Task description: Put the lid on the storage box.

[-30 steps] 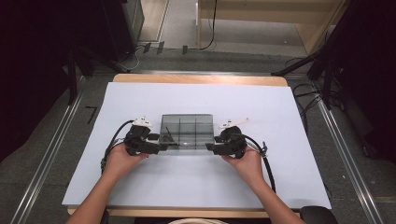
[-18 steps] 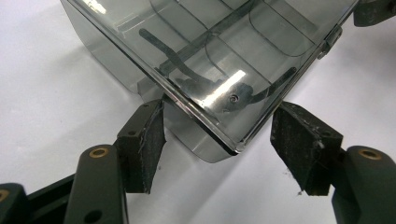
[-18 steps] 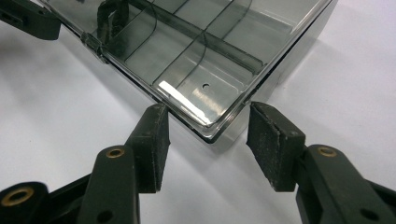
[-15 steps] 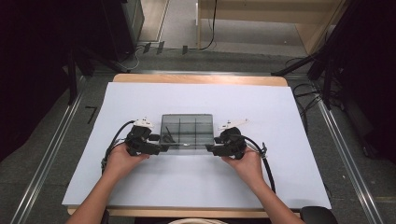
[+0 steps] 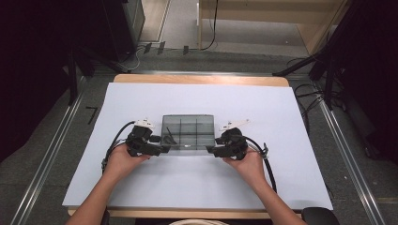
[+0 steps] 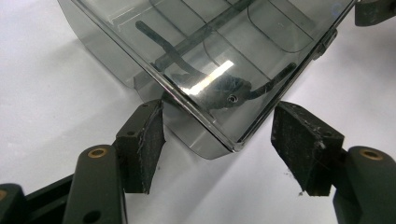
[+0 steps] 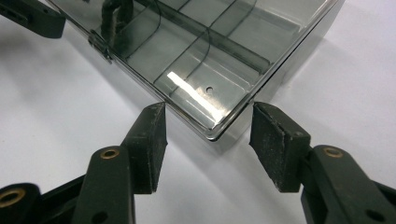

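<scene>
A smoky clear plastic box [image 5: 188,132] with a shut lid and inner dividers lies flat on the white-covered bench [image 5: 281,108], a little toward 6 o'clock from the middle of the sheet in the high view. The person's hands come in from 6 o'clock, each with a claw aimed at one near corner of the box. The left claw [image 5: 162,149] sits at the corner toward 7 o'clock; in the left gripper view [image 6: 219,135] its jaws are spread, the corner of the box pokes in between them, one pad stands right against the box wall though I cannot tell if it touches, and the other pad stands clear of it. The right claw [image 5: 212,151] sits at the corner toward 5 o'clock; in the right gripper view [image 7: 208,126] its jaws have just been opening, and they stand apart on either side of the rounded corner, with bare white sheet showing between each pad and the plastic. A small latch [image 7: 99,44] shows on the box's front edge.
</scene>
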Tool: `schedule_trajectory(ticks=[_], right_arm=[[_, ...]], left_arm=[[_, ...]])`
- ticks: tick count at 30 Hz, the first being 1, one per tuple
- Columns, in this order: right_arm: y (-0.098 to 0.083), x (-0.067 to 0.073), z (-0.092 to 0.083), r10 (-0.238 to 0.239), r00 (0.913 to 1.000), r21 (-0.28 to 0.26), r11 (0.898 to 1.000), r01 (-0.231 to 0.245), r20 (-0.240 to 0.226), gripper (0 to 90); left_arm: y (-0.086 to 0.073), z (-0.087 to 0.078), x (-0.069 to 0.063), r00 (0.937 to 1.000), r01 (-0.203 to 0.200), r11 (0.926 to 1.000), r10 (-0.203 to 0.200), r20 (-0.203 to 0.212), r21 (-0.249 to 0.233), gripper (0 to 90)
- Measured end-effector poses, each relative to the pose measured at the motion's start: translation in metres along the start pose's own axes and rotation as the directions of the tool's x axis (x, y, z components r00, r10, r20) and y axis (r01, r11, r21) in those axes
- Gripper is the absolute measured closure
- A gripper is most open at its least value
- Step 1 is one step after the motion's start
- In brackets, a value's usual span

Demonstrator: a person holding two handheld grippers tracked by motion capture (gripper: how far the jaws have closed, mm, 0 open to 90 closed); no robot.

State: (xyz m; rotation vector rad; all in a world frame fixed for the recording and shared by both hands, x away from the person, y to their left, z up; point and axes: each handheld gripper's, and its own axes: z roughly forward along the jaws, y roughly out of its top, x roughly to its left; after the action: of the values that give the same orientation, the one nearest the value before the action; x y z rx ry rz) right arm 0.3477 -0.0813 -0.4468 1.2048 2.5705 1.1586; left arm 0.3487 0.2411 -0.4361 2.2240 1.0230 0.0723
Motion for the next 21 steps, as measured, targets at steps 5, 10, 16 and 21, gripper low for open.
schedule_trajectory(ticks=[5,10,16,21], right_arm=[[0.001,-0.001,-0.003,0.003,1.0000,-0.014,1.000,-0.003,-0.007,46.8],[0.001,-0.001,-0.009,-0.003,1.0000,-0.030,1.000,0.003,-0.009,45.6],[0.002,-0.003,-0.016,-0.010,0.9999,-0.056,0.998,0.010,-0.004,44.7],[0.004,-0.008,-0.021,-0.008,1.0000,-0.077,0.997,0.008,0.005,43.4]], left_arm=[[0.000,-0.001,0.000,1.0000,-0.002,1.0000,0.002,0.002,-0.001,35.8],[0.002,-0.007,-0.001,1.0000,-0.001,0.9997,0.001,0.000,-0.023,35.8],[0.003,-0.012,0.000,1.0000,0.004,0.9994,-0.004,-0.003,-0.034,35.8],[0.005,-0.018,0.005,0.9990,0.041,0.9982,-0.042,-0.017,-0.044,36.5]])
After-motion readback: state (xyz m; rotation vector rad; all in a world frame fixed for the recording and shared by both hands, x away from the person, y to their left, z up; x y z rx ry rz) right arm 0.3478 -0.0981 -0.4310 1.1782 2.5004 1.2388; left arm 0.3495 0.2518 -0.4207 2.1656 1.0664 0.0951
